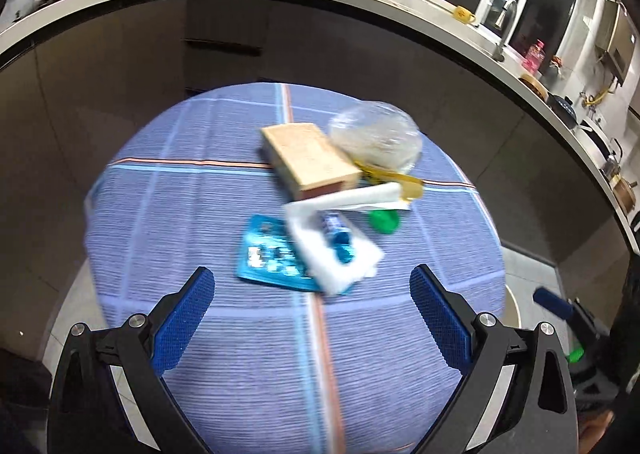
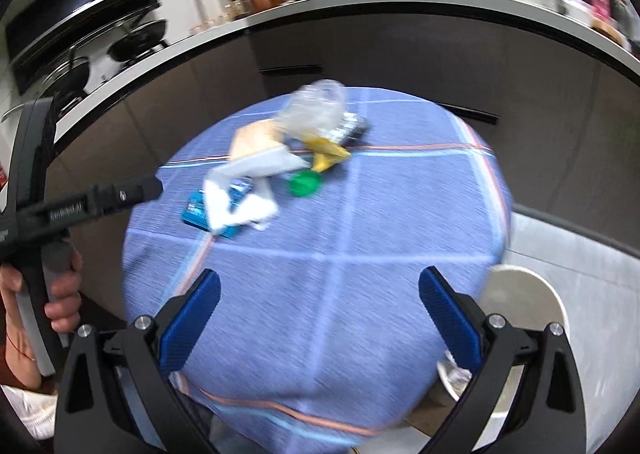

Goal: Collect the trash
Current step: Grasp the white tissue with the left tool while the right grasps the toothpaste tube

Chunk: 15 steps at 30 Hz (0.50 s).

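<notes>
While both claws hang above the near part of the table, we hold them empty: the left gripper has its blue pads spread wide with nothing between them, and the right gripper is spread the same way. We judge this spread suits an approach, since no item is yet within reach of either.

Beyond the left claw, the trash lies clustered near the middle of the blue checked tablecloth. Nearest is a teal blister pack, partly under a crumpled white tissue with a small blue tube on it. Farther on sit a green cap, a tan box and a clear plastic bag. A banana peel lies beside the bag.

A white bin stands just off the table's right edge, which we take for the drop point.
</notes>
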### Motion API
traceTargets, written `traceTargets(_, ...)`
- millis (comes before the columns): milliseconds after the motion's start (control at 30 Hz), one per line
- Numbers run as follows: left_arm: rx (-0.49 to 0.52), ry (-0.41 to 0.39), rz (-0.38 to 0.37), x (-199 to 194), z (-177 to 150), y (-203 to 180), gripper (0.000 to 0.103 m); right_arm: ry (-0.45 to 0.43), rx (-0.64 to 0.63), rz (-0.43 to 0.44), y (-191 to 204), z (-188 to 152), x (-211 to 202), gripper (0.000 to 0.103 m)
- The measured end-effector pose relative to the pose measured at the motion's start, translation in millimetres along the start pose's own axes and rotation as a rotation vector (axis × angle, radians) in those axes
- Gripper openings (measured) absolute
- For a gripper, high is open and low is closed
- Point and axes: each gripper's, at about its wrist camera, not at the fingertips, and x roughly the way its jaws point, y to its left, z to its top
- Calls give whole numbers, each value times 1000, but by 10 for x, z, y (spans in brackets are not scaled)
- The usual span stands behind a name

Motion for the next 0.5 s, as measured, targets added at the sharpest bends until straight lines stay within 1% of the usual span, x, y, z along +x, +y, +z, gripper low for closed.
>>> traceTargets(33,-4,-2,-1,-12,-5,46,94,6,-4,8,57,43,59,97)
traceTargets(100,-14,-6,-6,-22,-5,163,94,22,-16,31,187,135,185,88)
traceTargets(133,-16,-10,-11,-35,-5,223,94,30,-22,38,247,182,251,86)
traceTargets(200,-15,-18,-20,-43,8,308,94,48,-40,46,369,260,402,74)
traceTargets(233,-15,-22,-30,-53,12,365,94,59,-49,47,427,293,479,71)
traceTargets(300,-16,-23,-45,-42,20,413,94,76,-58,53,507,341,607,60)
traceTargets(433,-19,-9,-69,26,38,524,94,101,-57,77,642,460,876,53)
traceTargets(500,-23,1,-85,65,50,562,93,109,-56,82,696,522,999,45)
